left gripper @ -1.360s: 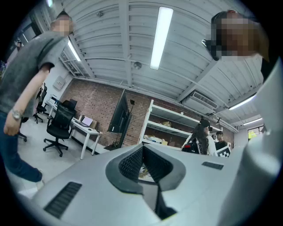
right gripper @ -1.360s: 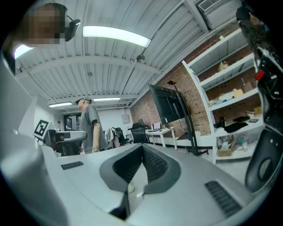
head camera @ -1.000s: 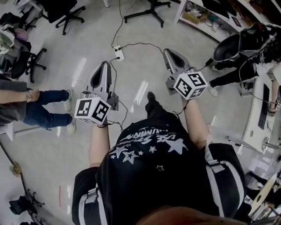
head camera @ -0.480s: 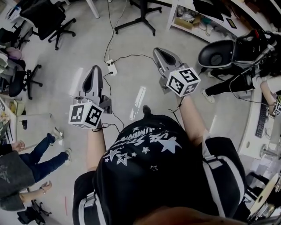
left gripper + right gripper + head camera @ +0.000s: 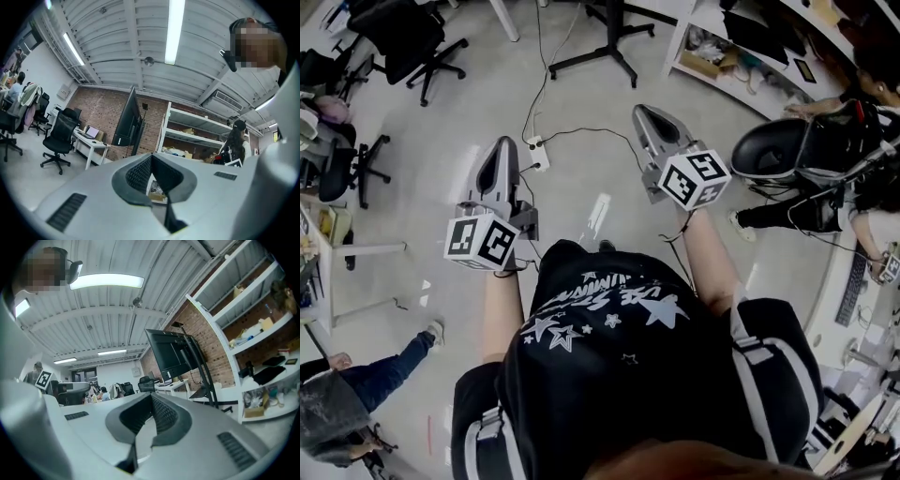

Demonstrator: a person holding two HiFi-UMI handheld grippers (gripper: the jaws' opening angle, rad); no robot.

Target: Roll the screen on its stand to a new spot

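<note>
Clearly the walk-up is under way. At the lower left corner of the floor (image 5: 441, 122) in the head view, a bystander's leg (image 5: 394, 366) has slid back and almost out of sight since a second ago. The left gripper (image 5: 501, 150) is held out level, its jaws pressed together on nothing. The power strip (image 5: 536, 155), which lay ahead of the grippers, now sits just beside that gripper's tip. Past it, the stand's black legs (image 5: 614, 42) at the floor's top edge have come nearer. The screen (image 5: 127, 117) itself stands upright before the brick wall (image 5: 101, 110) in the left gripper view. The right gripper (image 5: 647, 117) is likewise closed and empty. So the stand is not yet touched; I judge the approach nearly done, with a hold on the stand next.
</note>
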